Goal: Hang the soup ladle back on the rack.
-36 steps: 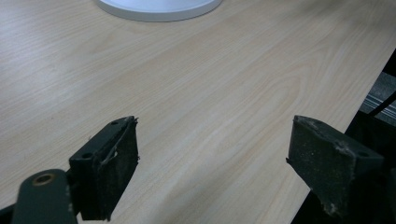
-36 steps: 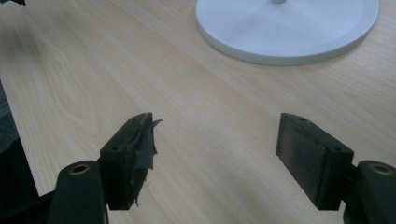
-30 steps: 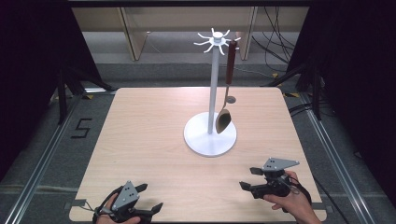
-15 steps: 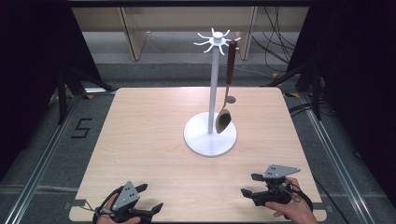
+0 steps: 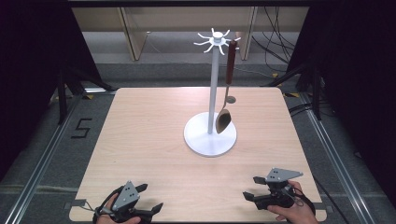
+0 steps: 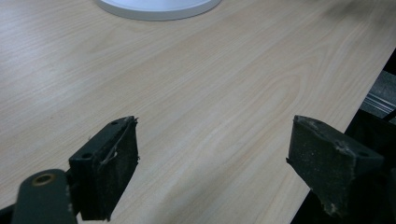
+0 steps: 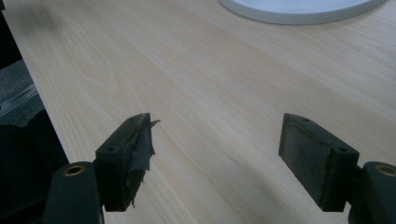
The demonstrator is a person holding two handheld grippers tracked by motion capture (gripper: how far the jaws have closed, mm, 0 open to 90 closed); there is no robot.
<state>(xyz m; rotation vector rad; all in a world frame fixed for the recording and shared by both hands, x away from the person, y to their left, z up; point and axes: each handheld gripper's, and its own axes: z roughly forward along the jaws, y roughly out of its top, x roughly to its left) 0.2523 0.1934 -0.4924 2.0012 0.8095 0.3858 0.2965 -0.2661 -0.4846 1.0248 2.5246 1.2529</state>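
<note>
One marking can be read: a dark numeral "5" [image 5: 80, 128] on the grey floor [image 5: 28, 154], seen in the high view. It lies just off the left edge of the desk [image 5: 154, 135], about level with the middle of that edge, between the desk and a metal floor rail [image 5: 39, 161] that runs alongside. The numeral is drawn in squared, blocky strokes and reads upright from the person's side. The desk top carries no writing in any view, and the jaws in both gripper views bear no label or brand that can be made out.
</note>
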